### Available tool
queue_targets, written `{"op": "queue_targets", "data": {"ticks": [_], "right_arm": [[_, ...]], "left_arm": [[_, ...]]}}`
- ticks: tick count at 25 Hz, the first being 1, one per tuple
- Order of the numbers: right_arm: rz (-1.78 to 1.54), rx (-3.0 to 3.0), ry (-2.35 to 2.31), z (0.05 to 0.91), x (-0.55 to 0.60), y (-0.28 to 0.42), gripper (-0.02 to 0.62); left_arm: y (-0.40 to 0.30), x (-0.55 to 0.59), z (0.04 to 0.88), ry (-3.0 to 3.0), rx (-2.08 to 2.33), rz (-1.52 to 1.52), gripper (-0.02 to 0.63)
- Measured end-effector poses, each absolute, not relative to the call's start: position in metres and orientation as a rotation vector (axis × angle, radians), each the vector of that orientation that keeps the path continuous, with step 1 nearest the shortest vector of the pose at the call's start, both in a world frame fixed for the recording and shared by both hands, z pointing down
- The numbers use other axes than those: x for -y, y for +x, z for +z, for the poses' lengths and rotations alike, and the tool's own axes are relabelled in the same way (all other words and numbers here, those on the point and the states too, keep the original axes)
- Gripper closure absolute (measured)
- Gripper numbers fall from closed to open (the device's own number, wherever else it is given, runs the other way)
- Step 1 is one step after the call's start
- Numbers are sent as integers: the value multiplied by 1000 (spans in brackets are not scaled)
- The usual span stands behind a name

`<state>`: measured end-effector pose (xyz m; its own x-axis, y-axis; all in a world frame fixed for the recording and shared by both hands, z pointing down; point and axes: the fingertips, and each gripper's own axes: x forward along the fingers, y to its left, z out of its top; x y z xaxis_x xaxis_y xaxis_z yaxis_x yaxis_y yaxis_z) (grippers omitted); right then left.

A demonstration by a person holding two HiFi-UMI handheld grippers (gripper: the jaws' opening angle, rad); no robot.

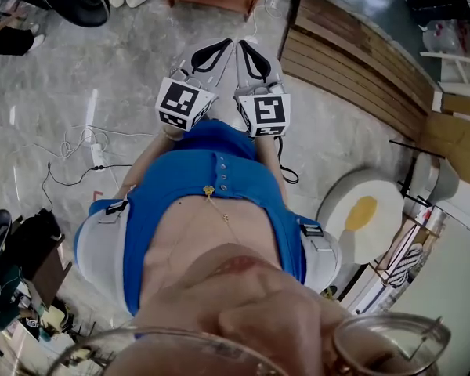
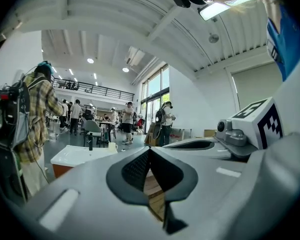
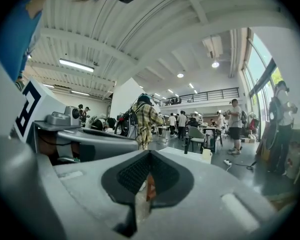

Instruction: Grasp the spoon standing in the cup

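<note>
My two grippers are held side by side in front of a blue shirt, pointing out over the grey floor. The left gripper [image 1: 222, 47] and the right gripper [image 1: 247, 49] are both shut, with nothing between the jaws. In the left gripper view, the closed tips [image 2: 150, 152] point at a white table [image 2: 75, 156] a few metres off; a small white cup [image 2: 112, 147] and a dark bottle [image 2: 90, 144] stand on it. The right gripper view shows the same cup [image 3: 206, 155] beyond its closed tips [image 3: 149, 154]. At this distance I cannot make out a spoon.
A wooden slatted platform [image 1: 360, 61] lies ahead on the right. An egg-shaped white and yellow object [image 1: 362, 214] sits at the right. Cables and a power strip [image 1: 98, 155] trail on the floor at the left. A person in a plaid shirt [image 2: 37, 114] and several others stand in the hall.
</note>
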<state>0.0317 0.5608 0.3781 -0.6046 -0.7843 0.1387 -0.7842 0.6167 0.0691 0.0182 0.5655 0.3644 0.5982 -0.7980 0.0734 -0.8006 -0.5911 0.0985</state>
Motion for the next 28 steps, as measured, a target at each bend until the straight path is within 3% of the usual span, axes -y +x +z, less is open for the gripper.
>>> {"op": "queue_targets", "data": {"ticks": [12,28], "right_arm": [[-34,2641,1347,378,-525,-17,594],[11,2644,1292,386,-463,-32,594]], "left_arm": [[-26,-527,364,2747,1296,46,606],[-42,-461,369,2682,1343,19,606]]}}
